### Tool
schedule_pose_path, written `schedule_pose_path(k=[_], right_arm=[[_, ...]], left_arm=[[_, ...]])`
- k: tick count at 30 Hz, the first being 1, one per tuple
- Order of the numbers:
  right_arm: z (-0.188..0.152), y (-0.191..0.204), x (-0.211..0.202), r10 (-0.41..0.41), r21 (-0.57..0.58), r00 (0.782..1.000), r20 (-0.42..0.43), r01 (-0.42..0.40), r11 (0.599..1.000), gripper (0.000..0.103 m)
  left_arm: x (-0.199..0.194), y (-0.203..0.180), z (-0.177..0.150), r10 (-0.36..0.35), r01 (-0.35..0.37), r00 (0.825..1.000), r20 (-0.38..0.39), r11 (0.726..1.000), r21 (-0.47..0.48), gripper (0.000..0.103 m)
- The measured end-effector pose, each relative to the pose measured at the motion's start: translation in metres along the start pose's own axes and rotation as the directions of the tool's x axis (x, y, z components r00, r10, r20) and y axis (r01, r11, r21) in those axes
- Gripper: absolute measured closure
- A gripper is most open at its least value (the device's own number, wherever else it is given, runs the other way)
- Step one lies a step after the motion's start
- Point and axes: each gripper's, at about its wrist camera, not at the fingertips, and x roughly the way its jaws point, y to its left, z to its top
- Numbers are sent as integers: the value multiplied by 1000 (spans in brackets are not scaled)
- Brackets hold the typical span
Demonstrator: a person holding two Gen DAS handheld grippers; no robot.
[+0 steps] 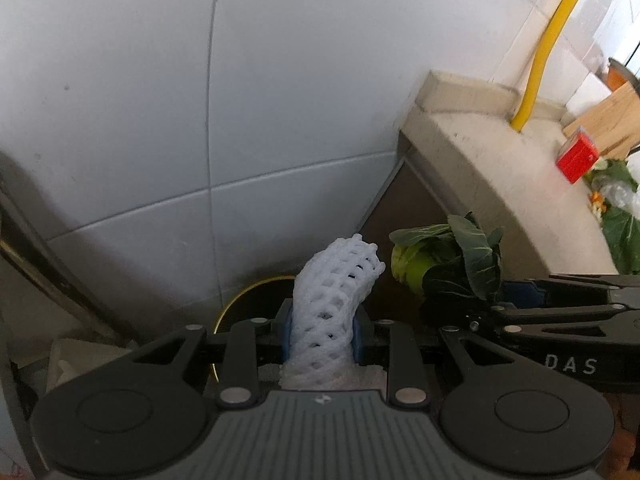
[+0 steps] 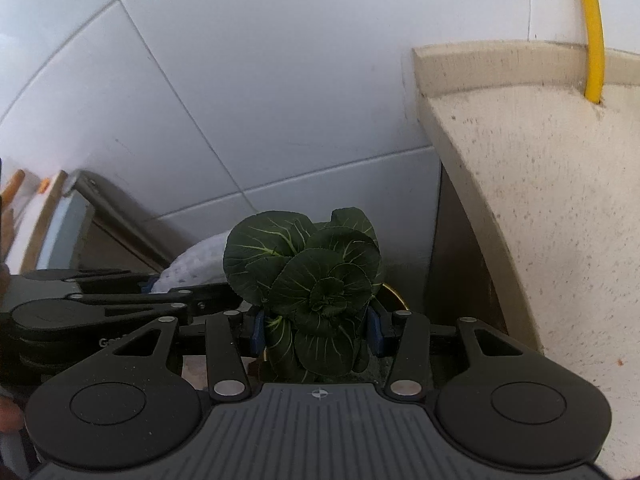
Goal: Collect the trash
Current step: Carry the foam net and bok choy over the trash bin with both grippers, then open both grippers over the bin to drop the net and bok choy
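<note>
Left gripper (image 1: 322, 334) clamped on foam net (image 1: 334, 304); blue pads (image 1: 285, 334) pressed into both sides of it; net stands up between the fingers, curving right at its open top, with its lower end spread over the gripper body.

Right gripper (image 2: 318, 330) clamped on greens (image 2: 308, 280); a leafy head, dark leaves fanned toward the camera, pads (image 2: 258, 330) tight on its base; in the left view the same greens (image 1: 448, 264) show side-on, pale green stem end pointing left, right gripper (image 1: 472, 316) coming in from the right edge.

Both grippers side by side, close, near-touching at the tips; in the right view the left gripper (image 2: 160, 290) sits at left with the net (image 2: 196, 266) just behind the greens.

Below and behind the net: a round dark opening with a gold rim, bin (image 1: 244, 308); gold rim also peeks out right of the greens (image 2: 394, 294); both loads held over or just in front of it, exact height can't tell.

Background: white tile wall (image 1: 160, 100); beige speckled counter (image 1: 500, 168) at right, its end face next to the bin; yellow pipe (image 1: 548, 44) going down into the counter top; on the counter further back a red box (image 1: 578, 158), more leaf scraps (image 1: 620, 216), clear plastic, a wooden board (image 1: 612, 116).
</note>
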Motion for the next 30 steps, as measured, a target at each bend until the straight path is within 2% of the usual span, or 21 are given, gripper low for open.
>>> schedule_pose_path(k=[5, 15, 23, 30], right_arm=[[-3, -7, 16, -7, 7, 999, -38, 7, 1000, 50], [-1, -10, 40, -11, -12, 997, -83, 10, 1000, 49], [6, -13, 57, -16, 6, 994, -105, 17, 1000, 40], [2, -14, 64, -31, 13, 994, -109, 32, 999, 42]], left_arm=[[11, -1, 1, 11, -11, 999, -41, 1000, 1, 81], [24, 6, 5, 49, -50, 996, -71, 999, -13, 80], [31, 9, 9, 70, -72, 994, -89, 997, -23, 68], [36, 11, 11, 71, -76, 993, -97, 996, -43, 51]])
